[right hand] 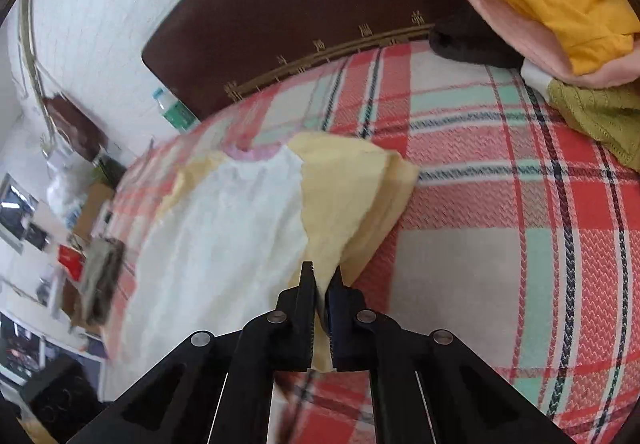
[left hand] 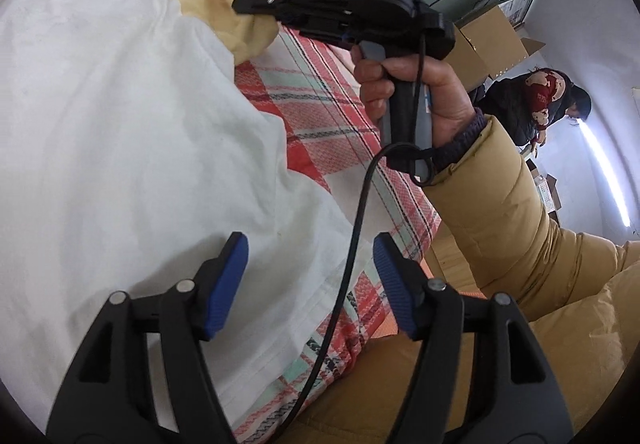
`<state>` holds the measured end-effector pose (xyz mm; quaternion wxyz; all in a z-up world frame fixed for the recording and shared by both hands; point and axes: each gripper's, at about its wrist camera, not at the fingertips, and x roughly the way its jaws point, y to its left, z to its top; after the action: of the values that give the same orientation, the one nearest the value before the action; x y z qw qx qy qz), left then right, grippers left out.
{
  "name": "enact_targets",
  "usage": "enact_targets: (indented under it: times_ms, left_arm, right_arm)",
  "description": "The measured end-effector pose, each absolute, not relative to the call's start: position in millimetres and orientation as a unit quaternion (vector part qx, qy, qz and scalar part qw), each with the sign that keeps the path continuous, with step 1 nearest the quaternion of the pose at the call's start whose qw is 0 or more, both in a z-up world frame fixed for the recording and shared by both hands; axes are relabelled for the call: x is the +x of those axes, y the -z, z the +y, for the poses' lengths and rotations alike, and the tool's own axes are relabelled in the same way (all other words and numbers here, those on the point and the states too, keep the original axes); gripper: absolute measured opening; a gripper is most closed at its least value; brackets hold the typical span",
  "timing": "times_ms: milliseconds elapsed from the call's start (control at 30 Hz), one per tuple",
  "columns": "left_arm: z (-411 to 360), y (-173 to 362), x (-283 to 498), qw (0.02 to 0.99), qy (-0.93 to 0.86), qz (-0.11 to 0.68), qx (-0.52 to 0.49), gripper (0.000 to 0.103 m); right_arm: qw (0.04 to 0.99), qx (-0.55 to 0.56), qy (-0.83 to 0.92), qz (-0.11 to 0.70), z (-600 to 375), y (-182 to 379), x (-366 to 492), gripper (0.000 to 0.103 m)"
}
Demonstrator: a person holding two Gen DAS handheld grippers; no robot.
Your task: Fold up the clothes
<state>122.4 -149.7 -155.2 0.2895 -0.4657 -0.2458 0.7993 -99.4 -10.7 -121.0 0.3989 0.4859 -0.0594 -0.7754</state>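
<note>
A white T-shirt with pale yellow sleeves (left hand: 120, 115) lies spread on the plaid bedspread (left hand: 320, 103). My left gripper (left hand: 310, 278) is open and empty, hovering over the shirt's lower hem. My right gripper (right hand: 323, 280) is shut on the yellow sleeve (right hand: 344, 199) and lifts its edge a little off the bed. In the left wrist view the right gripper (left hand: 256, 5) shows side on above the sleeve (left hand: 240, 23), held by a hand in a tan padded jacket.
A pile of clothes (right hand: 560, 3), pink, yellow, red and olive, sits at the head of the bed by the dark headboard (right hand: 300, 3). Cardboard boxes (left hand: 492, 39) and a person (left hand: 540, 103) stand beyond the bed's right side. The gripper's black cable (left hand: 352, 244) hangs over the bed edge.
</note>
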Motion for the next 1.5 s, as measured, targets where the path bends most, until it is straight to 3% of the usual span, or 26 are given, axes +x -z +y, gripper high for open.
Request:
enact_targets:
  times_ms: [200,400,467,533,633,667,800,1000,1067,1100,1133,1367,1500]
  left_arm:
    - [-175.7,148.1,130.5,0.274,-0.811,-0.26,-0.447,0.067]
    - [-201.7,150.2,135.8,0.249,-0.816,-0.284,-0.437,0.067]
    - [-208.1,152.6,136.5,0.239,-0.818,-0.288,-0.437,0.067]
    - [-214.6,154.7,137.5,0.232,-0.818,-0.294,-0.436,0.067]
    - [-223.4,156.6,141.1,0.231,-0.819,-0.302,-0.429,0.069]
    - [-225.2,156.5,140.7,0.234,-0.819,-0.306,-0.426,0.076]
    - [-229.3,153.1,136.2,0.239,-0.823,-0.303,-0.416,0.078]
    - [-234.0,156.1,124.6,0.257,-0.82,-0.302,-0.413,0.078]
    - [-233.0,156.1,119.7,0.264,-0.817,-0.304,-0.413,0.078]
    - [-232.4,155.6,116.7,0.265,-0.816,-0.305,-0.414,0.078]
    - [-231.4,154.8,114.4,0.267,-0.815,-0.305,-0.414,0.078]
    - [-239.0,150.4,122.3,0.261,-0.818,-0.311,-0.407,0.078]
    - [-252.6,148.1,127.5,0.247,-0.822,-0.323,-0.398,0.078]
  right_arm:
    - [0.441,0.447,0.778,-0.019,-78.3,79.8,-74.9,0.004]
    - [0.447,0.5,0.742,0.029,-162.2,117.8,-62.6,0.008]
    - [0.442,0.522,0.728,0.052,-182.5,137.0,-57.4,0.017]
    - [0.446,0.522,0.724,0.061,-185.3,140.3,-49.7,0.041]
    - [0.467,0.488,0.735,0.051,-158.1,120.3,-35.9,0.049]
    - [0.471,0.475,0.742,0.049,-142.0,112.2,-30.2,0.051]
    - [0.46,0.451,0.763,0.05,-64.4,97.8,-3.4,0.073]
    - [0.417,0.496,0.76,0.059,6.7,130.9,40.1,0.073]
    - [0.427,0.488,0.759,0.06,3.0,126.5,51.4,0.064]
    - [0.431,0.484,0.759,0.06,1.1,124.4,57.0,0.039]
    - [0.436,0.48,0.759,0.061,-0.8,122.2,62.7,0.004]
    - [0.469,0.452,0.756,0.068,-16.0,106.9,102.3,0.005]
    - [0.479,0.446,0.742,0.145,-68.9,118.2,126.9,0.007]
